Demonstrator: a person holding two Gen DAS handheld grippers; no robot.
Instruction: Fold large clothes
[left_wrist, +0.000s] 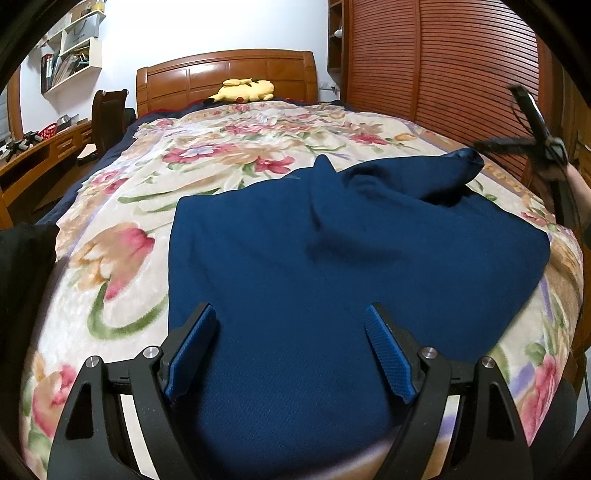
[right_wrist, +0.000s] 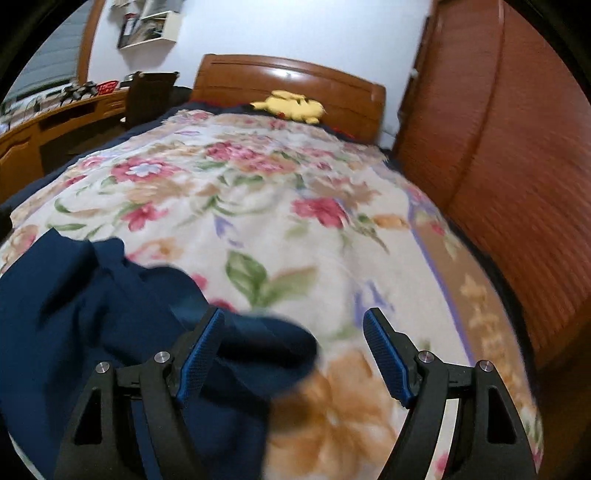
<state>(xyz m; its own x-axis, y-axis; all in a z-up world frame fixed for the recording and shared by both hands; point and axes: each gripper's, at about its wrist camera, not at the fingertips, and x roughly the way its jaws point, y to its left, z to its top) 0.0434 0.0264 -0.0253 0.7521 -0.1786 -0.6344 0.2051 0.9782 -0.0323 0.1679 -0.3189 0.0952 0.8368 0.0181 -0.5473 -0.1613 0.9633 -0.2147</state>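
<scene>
A large dark blue garment (left_wrist: 332, 266) lies spread on the floral blanket (left_wrist: 122, 251) of the bed, with a sleeve bunched toward the right edge. My left gripper (left_wrist: 291, 314) is open, just above the garment's near part, holding nothing. My right gripper (right_wrist: 293, 319) is open and empty above the garment's right end (right_wrist: 110, 314), where a blurred blue fold lies between the jaws. The right gripper also shows at the far right of the left wrist view (left_wrist: 532, 122), raised beside the sleeve.
A yellow plush toy (left_wrist: 243, 90) lies by the wooden headboard (left_wrist: 225, 74). A slatted wooden wardrobe (left_wrist: 443, 66) lines the bed's right side. A desk (left_wrist: 40, 151) and a dark chair (left_wrist: 109, 114) stand on the left.
</scene>
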